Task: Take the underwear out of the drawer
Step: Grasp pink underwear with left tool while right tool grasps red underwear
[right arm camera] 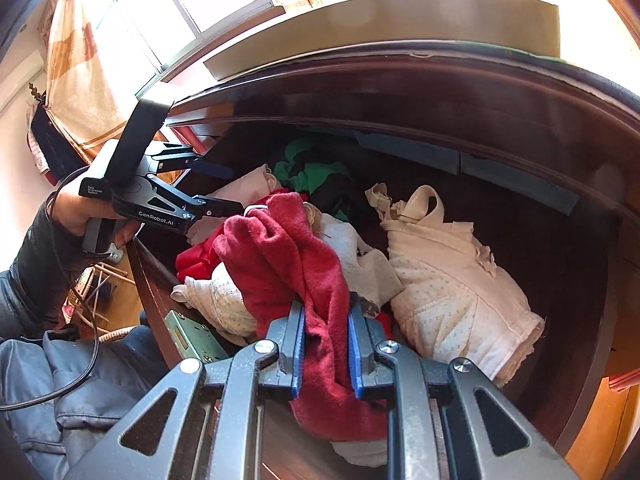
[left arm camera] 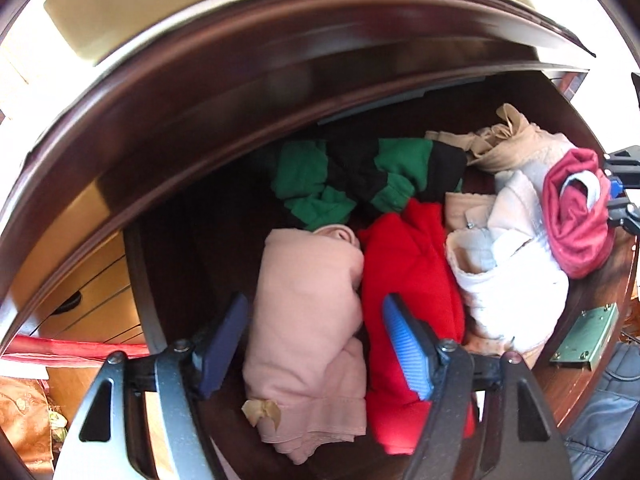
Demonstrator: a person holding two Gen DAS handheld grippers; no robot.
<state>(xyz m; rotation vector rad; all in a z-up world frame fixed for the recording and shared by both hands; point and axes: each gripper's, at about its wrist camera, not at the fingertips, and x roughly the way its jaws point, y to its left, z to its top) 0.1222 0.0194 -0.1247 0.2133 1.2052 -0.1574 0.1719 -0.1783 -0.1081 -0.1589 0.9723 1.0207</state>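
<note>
Underwear removal was midway: right gripper (right arm camera: 326, 344) pinched the dark red underwear (right arm camera: 288, 256), left gripper (left arm camera: 316, 344) straddled the pink garment (left arm camera: 308, 320) unclamped, needing closure then lifting.

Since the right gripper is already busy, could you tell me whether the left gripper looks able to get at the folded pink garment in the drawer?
Probably yes: the left gripper hangs right over the pink garment, jaws open and straddling it, nothing lying on top. The red garment presses against one side.
</note>
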